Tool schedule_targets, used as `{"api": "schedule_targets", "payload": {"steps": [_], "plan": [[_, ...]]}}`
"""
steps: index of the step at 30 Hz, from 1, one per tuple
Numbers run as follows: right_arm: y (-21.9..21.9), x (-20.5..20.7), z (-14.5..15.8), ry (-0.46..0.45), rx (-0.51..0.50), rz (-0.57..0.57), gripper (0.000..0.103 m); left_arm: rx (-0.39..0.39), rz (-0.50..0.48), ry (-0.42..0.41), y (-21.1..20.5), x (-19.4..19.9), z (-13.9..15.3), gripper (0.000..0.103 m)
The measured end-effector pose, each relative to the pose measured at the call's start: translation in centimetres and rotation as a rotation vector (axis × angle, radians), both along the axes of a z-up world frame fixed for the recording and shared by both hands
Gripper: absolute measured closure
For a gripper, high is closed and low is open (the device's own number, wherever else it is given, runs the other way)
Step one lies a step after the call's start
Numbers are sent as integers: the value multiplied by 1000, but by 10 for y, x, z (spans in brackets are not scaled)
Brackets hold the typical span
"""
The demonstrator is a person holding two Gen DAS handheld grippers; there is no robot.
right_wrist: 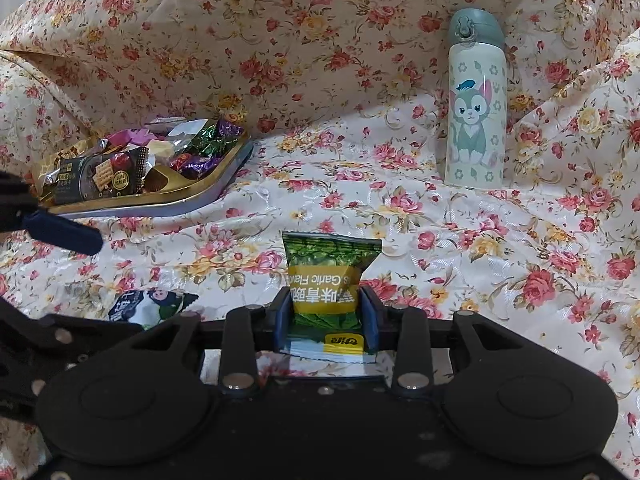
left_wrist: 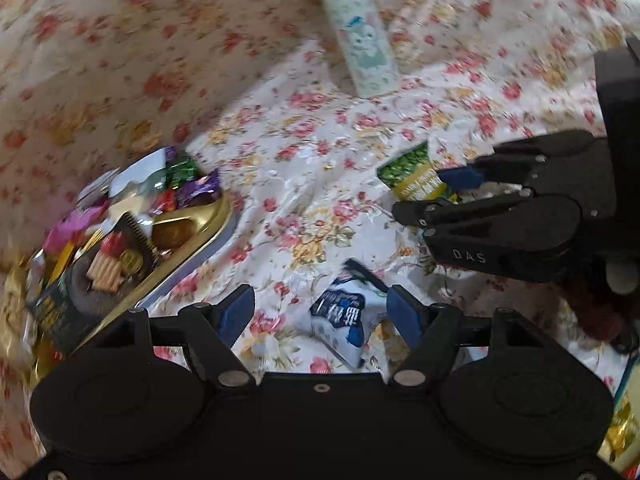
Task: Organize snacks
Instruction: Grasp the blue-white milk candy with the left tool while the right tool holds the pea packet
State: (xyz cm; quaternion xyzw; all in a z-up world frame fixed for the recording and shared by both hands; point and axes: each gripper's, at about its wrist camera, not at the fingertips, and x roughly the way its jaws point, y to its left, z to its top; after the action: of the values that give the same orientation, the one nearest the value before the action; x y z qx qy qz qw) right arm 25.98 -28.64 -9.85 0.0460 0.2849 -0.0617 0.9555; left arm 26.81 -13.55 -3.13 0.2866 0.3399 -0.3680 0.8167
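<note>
- My right gripper [right_wrist: 326, 312] pinches the green pea packet [right_wrist: 332, 276] mid-body; it looks light, crinkly, slippery.
- My left gripper [left_wrist: 320, 312] hangs open above the blue-white packet [left_wrist: 344, 320].
- Farther left, the gold tray [right_wrist: 192, 196] holds 1 heap of snacks.

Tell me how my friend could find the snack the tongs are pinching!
Start at the tall cat bottle standing on the flowery cloth, then look down to the right tongs in front of it. Pinched between them is the green pea packet. It alone is green and yellow with "Garlic" printed on it; the blue-and-white packet nearby lies loose.
</note>
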Motion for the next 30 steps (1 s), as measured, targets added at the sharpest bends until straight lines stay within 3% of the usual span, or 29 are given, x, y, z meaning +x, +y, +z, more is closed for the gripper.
{"api": "schedule_targets", "payload": {"steps": [5,11,19,23,30], "plan": [[-2,0,0,-4,17,-3,65,47,-112,24,-2,-1,-4,29],[-1,0,0,-4,21,-5,65,86,-129,45,-5,0,-15,30],[-1,0,0,-4,20,-6,65,9,-74,133,-12,15,-16,41],[-1,0,0,-4,21,-6,65,-17,-36,159,-7,16,-17,42],[-1,0,0,-4,21,-7,65,-74,93,221,1,21,-16,49]]}}
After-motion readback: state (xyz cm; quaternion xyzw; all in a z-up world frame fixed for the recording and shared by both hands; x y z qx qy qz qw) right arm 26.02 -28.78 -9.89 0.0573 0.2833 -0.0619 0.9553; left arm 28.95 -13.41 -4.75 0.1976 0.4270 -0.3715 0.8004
